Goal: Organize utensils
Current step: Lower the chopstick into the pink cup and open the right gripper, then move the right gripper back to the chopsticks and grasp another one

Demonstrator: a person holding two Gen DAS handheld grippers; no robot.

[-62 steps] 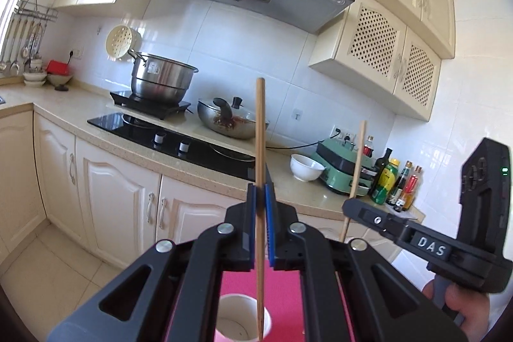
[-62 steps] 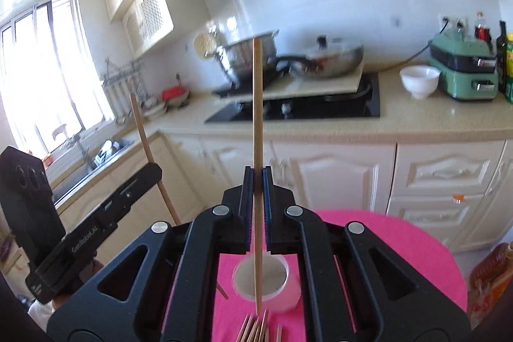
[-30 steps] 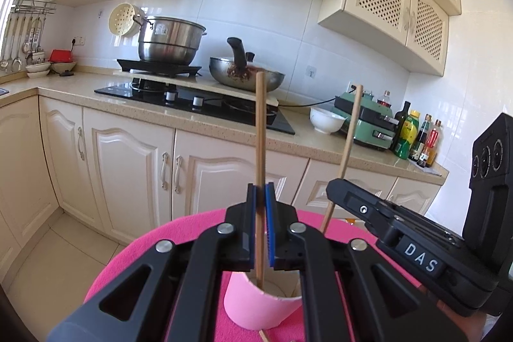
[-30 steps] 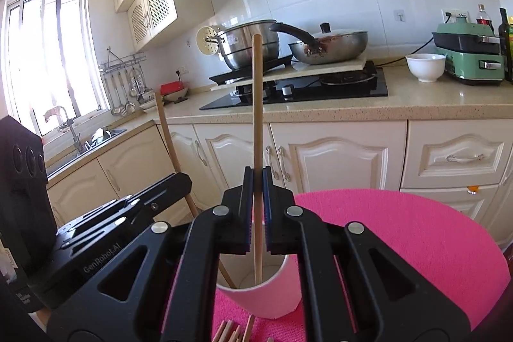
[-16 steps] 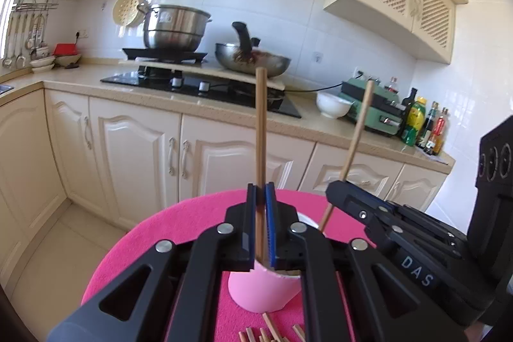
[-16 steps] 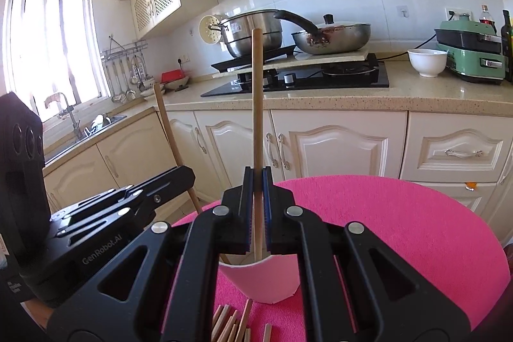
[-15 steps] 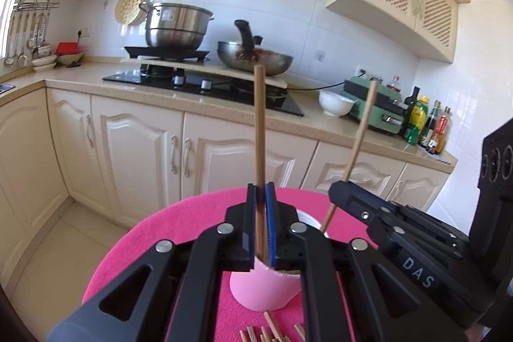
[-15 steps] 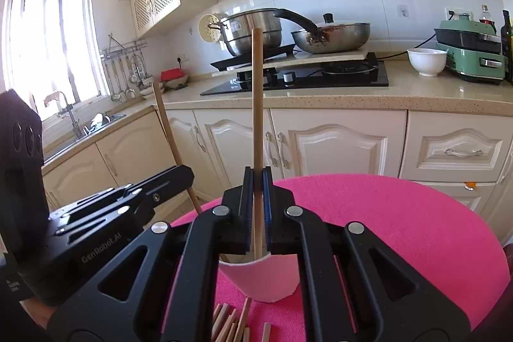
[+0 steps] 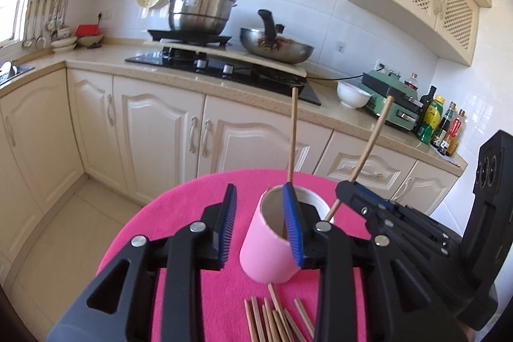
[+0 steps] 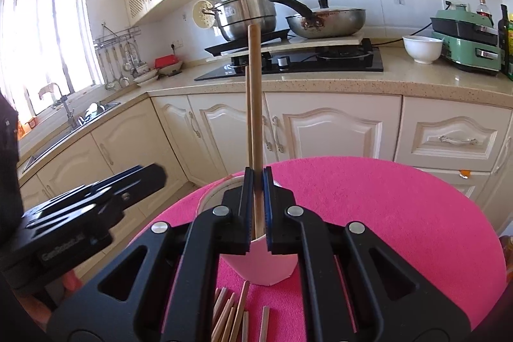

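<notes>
Pink cup (image 9: 269,249): cylindrical, white inside, upright on pink-covered bench (image 9: 198,201), open top. Chopstick 1 (image 9: 292,133): plain wood, standing in cup, near vertical, leaning on rim, not gripped. Chopstick 2 (image 9: 368,149): same type, tilted right, lower end at cup rim, pinched between right hand-held gripper (image 10: 257,207) pads. Loose chopsticks (image 9: 275,319): approx. 6+, lying flat in rough bundle on cloth just in front of cup.

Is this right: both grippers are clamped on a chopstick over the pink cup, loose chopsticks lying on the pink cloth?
Not quite. Only the right gripper is clamped on a chopstick. The left wrist view shows the left gripper with its fingers apart, just opened; its chopstick stands free in the pink cup. Loose chopsticks do lie on the pink cloth.
</notes>
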